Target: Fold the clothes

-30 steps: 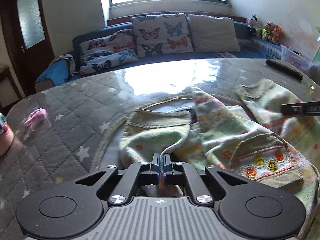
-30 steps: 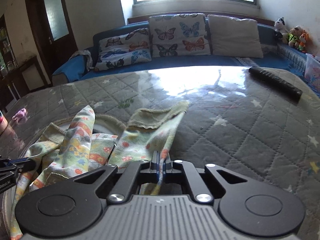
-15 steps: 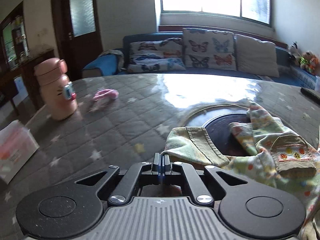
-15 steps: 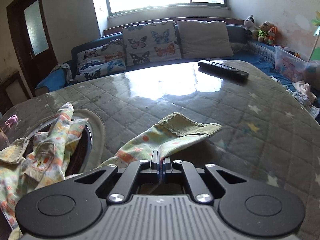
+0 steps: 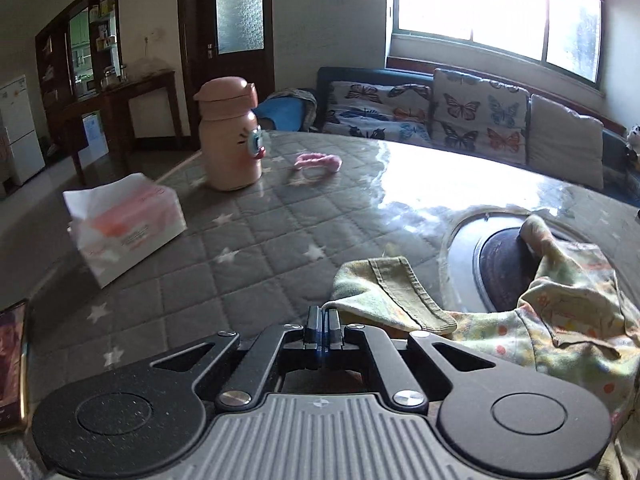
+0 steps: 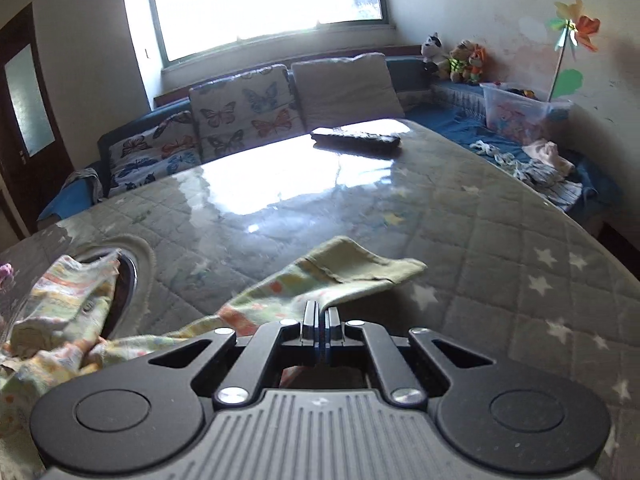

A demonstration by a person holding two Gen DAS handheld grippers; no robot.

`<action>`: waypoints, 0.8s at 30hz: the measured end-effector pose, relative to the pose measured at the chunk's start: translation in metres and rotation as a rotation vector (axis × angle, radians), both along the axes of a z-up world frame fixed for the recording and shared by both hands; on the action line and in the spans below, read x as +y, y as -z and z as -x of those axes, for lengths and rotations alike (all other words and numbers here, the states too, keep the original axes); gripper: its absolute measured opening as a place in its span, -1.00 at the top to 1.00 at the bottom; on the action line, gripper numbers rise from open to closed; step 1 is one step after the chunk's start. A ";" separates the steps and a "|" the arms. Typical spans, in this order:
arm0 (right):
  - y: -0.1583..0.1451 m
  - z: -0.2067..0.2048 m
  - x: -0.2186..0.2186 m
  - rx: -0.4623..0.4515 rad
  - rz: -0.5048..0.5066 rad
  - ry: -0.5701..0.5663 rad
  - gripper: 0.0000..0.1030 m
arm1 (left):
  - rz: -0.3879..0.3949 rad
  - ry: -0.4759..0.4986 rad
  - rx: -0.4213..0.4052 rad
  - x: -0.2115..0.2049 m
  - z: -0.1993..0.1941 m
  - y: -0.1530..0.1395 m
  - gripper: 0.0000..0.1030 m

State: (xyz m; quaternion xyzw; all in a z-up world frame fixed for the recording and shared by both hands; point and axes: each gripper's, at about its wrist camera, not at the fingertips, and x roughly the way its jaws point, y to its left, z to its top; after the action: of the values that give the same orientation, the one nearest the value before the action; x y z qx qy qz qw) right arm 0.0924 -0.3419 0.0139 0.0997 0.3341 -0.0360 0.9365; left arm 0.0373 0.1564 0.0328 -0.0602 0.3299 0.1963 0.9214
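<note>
A small patterned pair of children's pants (image 5: 552,320), pale green and yellow with orange dots, lies stretched over the quilted grey table. My left gripper (image 5: 322,318) is shut on one olive-cuffed leg end (image 5: 384,292) of it. My right gripper (image 6: 320,316) is shut on the other cuffed leg end (image 6: 360,264), which sticks out ahead to the right. The rest of the pants (image 6: 60,312) trails to the left in the right wrist view, partly over a round dark inset.
A pink bottle (image 5: 230,136), a tissue pack (image 5: 128,224) and a pink hair tie (image 5: 318,160) stand at the left of the table (image 5: 260,240). A phone (image 5: 12,360) lies at the near left edge. A black remote (image 6: 356,138) lies at the far side. A sofa with cushions (image 6: 240,116) runs behind.
Both grippers have swung apart, left one leftward and right one rightward, each still holding a leg end. The pants are pulled out wider between them.
</note>
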 end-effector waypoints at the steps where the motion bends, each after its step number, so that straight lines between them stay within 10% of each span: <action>1: 0.003 0.004 -0.003 0.015 -0.010 0.003 0.94 | 0.000 0.000 0.011 0.000 0.003 0.002 0.98; 9: 0.009 0.013 -0.021 0.031 0.035 0.071 0.82 | -0.042 0.026 0.082 -0.003 0.006 0.015 0.83; 13: -0.001 0.003 -0.024 -0.013 0.069 0.068 0.53 | -0.126 0.072 0.074 -0.014 0.004 0.012 -0.02; 24: 0.019 -0.041 0.009 0.052 0.125 -0.059 0.03 | -0.289 0.252 0.104 -0.043 -0.020 0.027 -0.39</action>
State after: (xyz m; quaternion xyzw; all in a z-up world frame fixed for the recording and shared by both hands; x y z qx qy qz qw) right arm 0.1333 -0.3332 -0.0056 0.0302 0.3584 -0.0317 0.9325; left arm 0.0576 0.1131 0.0061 0.1245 0.3505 0.1273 0.9195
